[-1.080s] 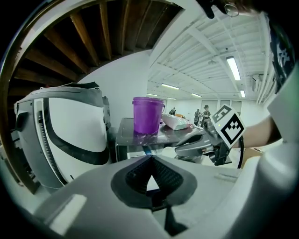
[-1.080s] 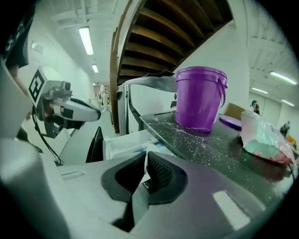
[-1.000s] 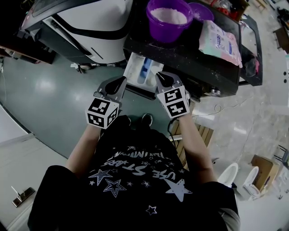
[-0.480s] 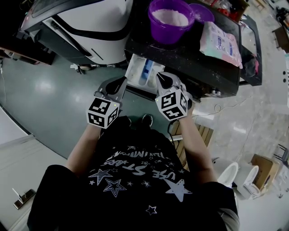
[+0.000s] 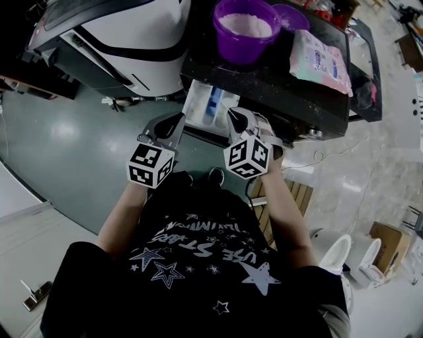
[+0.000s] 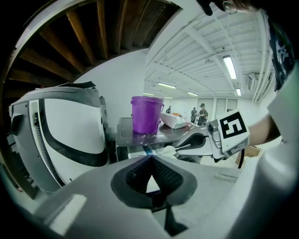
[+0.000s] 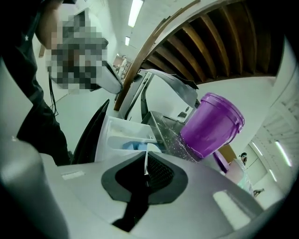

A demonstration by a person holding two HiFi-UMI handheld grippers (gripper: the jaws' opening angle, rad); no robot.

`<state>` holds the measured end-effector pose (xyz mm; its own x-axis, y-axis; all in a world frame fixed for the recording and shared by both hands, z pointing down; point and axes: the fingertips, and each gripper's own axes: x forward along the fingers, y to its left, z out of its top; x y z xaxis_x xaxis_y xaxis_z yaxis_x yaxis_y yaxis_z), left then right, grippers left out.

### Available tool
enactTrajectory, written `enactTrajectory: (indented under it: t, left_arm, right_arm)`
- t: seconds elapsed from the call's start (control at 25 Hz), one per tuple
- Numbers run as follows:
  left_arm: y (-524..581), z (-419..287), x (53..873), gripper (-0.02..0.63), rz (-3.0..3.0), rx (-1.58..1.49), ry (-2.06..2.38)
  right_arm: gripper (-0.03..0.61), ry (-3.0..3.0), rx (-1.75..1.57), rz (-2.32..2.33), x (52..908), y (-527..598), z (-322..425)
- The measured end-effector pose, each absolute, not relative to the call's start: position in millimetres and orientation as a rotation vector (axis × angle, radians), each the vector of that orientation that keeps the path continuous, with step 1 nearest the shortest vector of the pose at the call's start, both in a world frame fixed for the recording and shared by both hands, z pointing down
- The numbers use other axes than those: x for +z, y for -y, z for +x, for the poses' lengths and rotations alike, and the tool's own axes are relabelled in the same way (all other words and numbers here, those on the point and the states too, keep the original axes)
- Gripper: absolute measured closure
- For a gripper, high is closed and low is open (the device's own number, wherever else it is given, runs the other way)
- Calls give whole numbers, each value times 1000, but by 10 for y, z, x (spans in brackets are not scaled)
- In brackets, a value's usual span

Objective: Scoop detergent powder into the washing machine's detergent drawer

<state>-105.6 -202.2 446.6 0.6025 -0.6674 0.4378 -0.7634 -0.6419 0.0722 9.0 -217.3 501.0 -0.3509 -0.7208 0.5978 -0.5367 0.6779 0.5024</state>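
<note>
A purple bucket point(image 5: 243, 30) full of white powder stands on the dark washing machine top point(image 5: 277, 86). Below it the white detergent drawer point(image 5: 198, 105) is pulled out, with a blue insert inside. My right gripper point(image 5: 235, 116) hovers at the drawer's near right corner, shut on the thin handle of a white scoop point(image 7: 146, 163). In the left gripper view the scoop's bowl point(image 6: 169, 150) pokes out toward the drawer. My left gripper point(image 5: 177, 120) sits just left of the drawer, its tips touching with nothing between them point(image 6: 150, 159).
A pale detergent bag point(image 5: 322, 63) and a purple lid point(image 5: 294, 16) lie on the machine top right of the bucket. A white and black appliance point(image 5: 132, 26) stands to the left. A wooden slatted stand point(image 5: 294, 198) is on the floor at the right.
The right gripper has rolled and drifted slightly left, its marker cube turning. The left gripper has stayed put.
</note>
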Motion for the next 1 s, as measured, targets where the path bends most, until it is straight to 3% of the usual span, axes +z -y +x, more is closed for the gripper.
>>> enactTrajectory:
  t: [0.32,1.0]
  left_arm:
    - [1961,-1086,4533,612,2541,555,1229]
    - [1580,-1341,4393,612,2582,470,1153]
  right_arm:
    - [543,2050,-287,964,5028,2195,80]
    - [543,2144,64,1260,4667,1941,46]
